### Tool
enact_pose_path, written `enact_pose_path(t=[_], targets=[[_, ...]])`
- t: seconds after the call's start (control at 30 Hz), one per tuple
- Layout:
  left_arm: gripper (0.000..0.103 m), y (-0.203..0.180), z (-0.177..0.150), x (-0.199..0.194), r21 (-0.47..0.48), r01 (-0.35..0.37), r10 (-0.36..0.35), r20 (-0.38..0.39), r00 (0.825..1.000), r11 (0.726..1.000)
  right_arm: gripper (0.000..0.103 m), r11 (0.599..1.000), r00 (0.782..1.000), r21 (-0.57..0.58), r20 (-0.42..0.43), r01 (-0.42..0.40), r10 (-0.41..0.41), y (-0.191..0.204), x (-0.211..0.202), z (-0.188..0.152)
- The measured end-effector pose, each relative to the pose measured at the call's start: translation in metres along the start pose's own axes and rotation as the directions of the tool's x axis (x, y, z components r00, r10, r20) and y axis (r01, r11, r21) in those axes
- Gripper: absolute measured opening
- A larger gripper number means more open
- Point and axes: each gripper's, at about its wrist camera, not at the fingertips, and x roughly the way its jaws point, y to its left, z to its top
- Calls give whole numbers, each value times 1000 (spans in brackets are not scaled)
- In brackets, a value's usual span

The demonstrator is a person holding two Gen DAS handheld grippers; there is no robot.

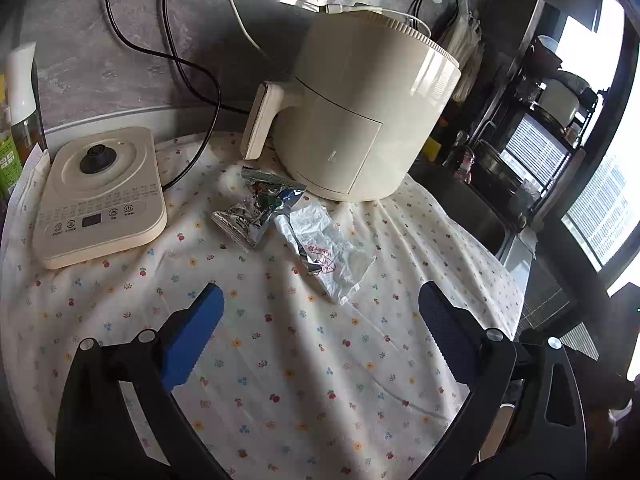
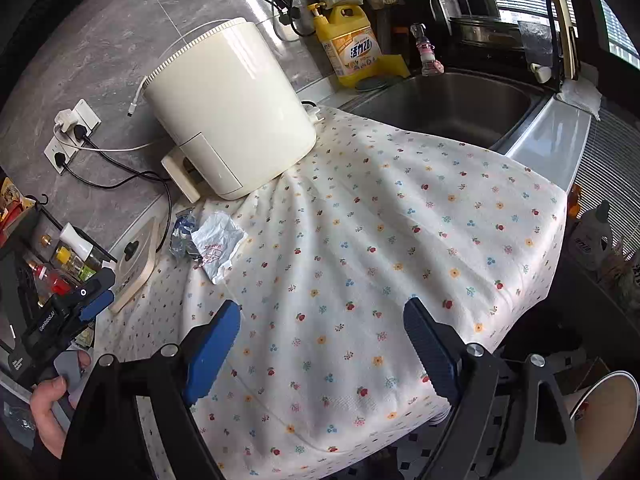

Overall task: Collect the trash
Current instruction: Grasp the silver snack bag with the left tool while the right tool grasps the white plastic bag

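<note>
A crumpled silver foil wrapper (image 1: 256, 210) and a white plastic wrapper with red print (image 1: 330, 254) lie side by side on the flowered cloth (image 1: 280, 360), just in front of the cream air fryer (image 1: 360, 112). My left gripper (image 1: 320, 320) is open and empty, a short way in front of the white wrapper. In the right wrist view the foil (image 2: 182, 234) and white wrapper (image 2: 218, 246) lie far left. My right gripper (image 2: 322, 334) is open and empty over the cloth, apart from them. The left gripper (image 2: 90, 300) shows at the left edge.
A cream kettle base (image 1: 100, 196) sits left of the trash, with black cables behind. The air fryer (image 2: 232, 108) stands at the back. A steel sink (image 2: 452, 104) and yellow detergent bottle (image 2: 352, 46) lie beyond. Bottles (image 2: 68, 256) stand on a rack at left.
</note>
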Motion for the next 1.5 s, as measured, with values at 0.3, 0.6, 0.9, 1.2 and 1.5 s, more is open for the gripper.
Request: enact_pose_path(t=[0.3, 0.6, 0.9, 1.2, 1.5], targets=[[97, 29, 37, 42, -18, 9, -9, -28, 1000, 1000, 73, 1000, 1000, 9, -20, 7, -7, 18, 35, 20], [93, 42, 53, 98, -26, 32, -35, -96, 995, 999, 73, 998, 997, 10, -43, 57, -57, 26, 64, 34], [60, 49, 55, 134, -35, 25, -30, -149, 988, 999, 73, 996, 994, -47, -72, 74, -77, 48, 86, 41], [6, 74, 54, 110, -84, 25, -34, -110, 993, 996, 73, 991, 991, -132, -124, 30, -46, 88, 121, 47], [5, 102, 50, 69, -146, 5, -10, -35, 999, 989, 72, 980, 981, -200, -192, -12, -27, 124, 165, 49]])
